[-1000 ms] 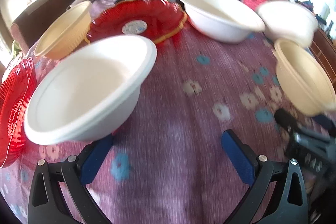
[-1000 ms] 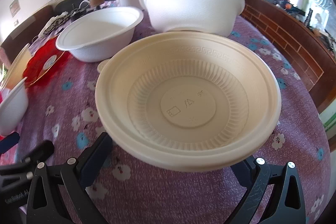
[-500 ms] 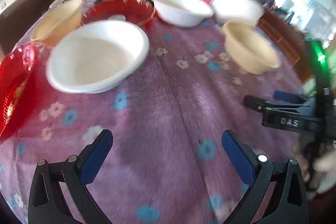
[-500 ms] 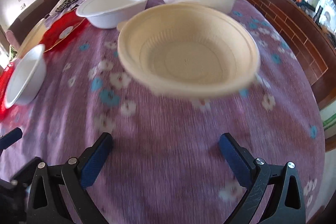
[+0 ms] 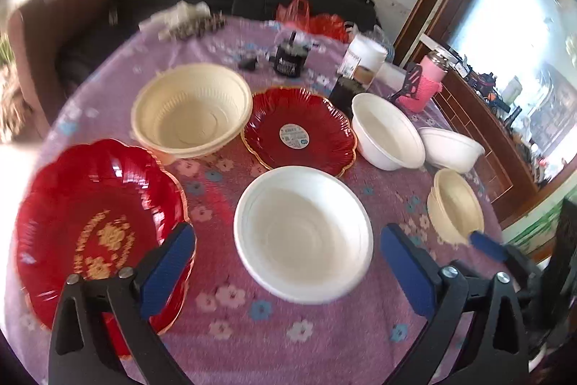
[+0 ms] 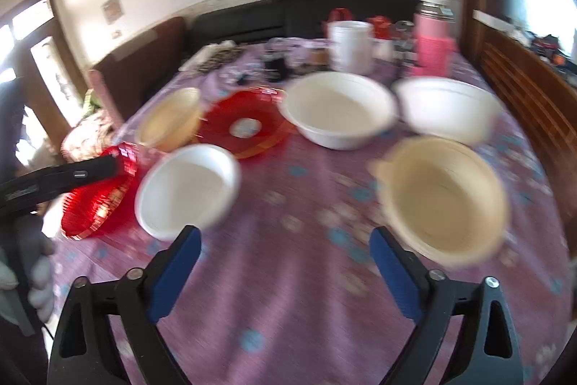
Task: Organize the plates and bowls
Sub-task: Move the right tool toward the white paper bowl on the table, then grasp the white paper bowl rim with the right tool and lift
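A purple floral surface (image 5: 324, 341) carried everything. The white bowl (image 5: 303, 233) lay at frame centre, just above the left hand-held gripper (image 5: 288, 262); the cream bowl (image 6: 447, 197) sat upper right of the right hand-held gripper (image 6: 285, 266). Both were empty, jaws closing slightly.

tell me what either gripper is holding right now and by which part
Nothing is held. The left gripper and right gripper have jaws closing slightly with no dish between them, above the tablecloth.
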### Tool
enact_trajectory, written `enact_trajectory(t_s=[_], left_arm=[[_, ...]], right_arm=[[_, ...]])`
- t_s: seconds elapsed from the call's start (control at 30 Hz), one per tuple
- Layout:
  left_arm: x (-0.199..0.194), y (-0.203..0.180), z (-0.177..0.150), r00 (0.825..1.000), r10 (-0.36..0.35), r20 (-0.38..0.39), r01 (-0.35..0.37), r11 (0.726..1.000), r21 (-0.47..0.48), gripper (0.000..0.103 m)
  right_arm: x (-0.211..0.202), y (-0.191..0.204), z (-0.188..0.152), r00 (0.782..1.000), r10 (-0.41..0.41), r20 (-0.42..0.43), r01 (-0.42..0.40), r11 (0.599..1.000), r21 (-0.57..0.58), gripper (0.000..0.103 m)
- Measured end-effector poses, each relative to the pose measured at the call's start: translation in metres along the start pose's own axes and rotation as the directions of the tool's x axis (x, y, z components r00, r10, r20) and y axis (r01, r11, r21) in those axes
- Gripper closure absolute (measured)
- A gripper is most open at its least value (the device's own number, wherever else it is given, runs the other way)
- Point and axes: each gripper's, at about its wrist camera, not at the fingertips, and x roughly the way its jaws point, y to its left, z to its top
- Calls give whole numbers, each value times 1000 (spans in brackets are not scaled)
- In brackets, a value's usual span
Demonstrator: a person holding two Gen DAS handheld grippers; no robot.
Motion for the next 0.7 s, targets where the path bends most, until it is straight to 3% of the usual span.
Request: enact_trajectory(t_s=[0.1,0.13,0.23,0.4,0.53,0.6,0.63,0.7], left_arm=[[25,2,10,997,-26,-72,24,999,-22,33],[31,1,10,996,-22,-88,20,1000,-22,35],[48,2,13,992,18,-125,-22,999,-26,36],[71,4,13,982,75,-176,-79,997,-14,36],[86,4,10,972,85,-220,-88,996,-5,38],[89,2,8,969,98,-229,-98,995,12,55],[89,0,8,968,113,-222,-110,994,25,60],[88,-2,7,969,126,-213,-120,992,40,71]], right_arm=[[30,11,14,998,60,-28,-59,998,31,19],[39,9,16,996,81,-42,-79,996,46,23],[66,11,20,984,153,-88,-144,984,104,32],[92,18,15,977,170,-132,-156,982,110,36],[109,22,12,966,194,-169,-176,977,118,52],[114,25,10,961,204,-185,-184,976,120,62],[117,25,10,959,204,-195,-183,976,121,69],[119,27,8,962,177,-206,-155,981,118,75]])
